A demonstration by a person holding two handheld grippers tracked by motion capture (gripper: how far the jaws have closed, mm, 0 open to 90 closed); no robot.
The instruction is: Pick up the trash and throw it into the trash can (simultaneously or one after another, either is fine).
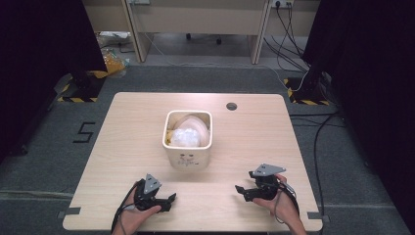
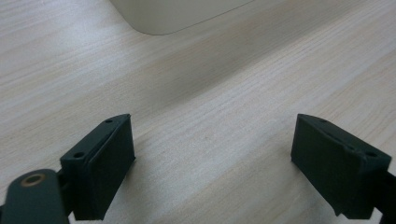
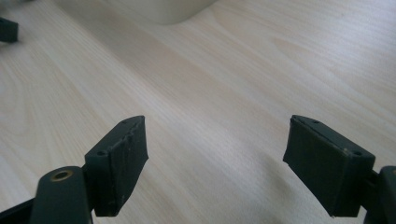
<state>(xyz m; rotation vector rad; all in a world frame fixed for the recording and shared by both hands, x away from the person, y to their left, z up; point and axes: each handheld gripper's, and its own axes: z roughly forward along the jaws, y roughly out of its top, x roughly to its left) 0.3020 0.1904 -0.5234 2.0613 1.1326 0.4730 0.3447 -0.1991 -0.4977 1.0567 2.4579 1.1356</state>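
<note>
a small cream square plastic bin [image 1: 188, 144] stands near the middle of the pale wooden surface [image 1: 122, 132], and everything else sits in relation to it. inside it there is a crumpled white plastic bag [image 1: 186, 137] lying against a beige liner that folds over the bin's far inner side.

the left tool [image 1: 165, 201] rests low on the surface, nearer the person than the bin and off toward its left corner, jaws spread wide with nothing between them. the right tool [image 1: 242, 191] sits on the bin's other side, also nearer the person, jaws just as wide and empty — both point roughly inward, toward the bin's front wall. in the left gripper view the bin's rounded bottom corner [image 2: 163, 18] shows just ahead of the spread jaws.

what could go wrong, to my eye: the bin looks light, so a tool pushing on one wall without the other bracing it could slide or tip it. reaching in from above, a wide jaw might catch the rim — or snag the liner along with the bag and drag both out.
</note>
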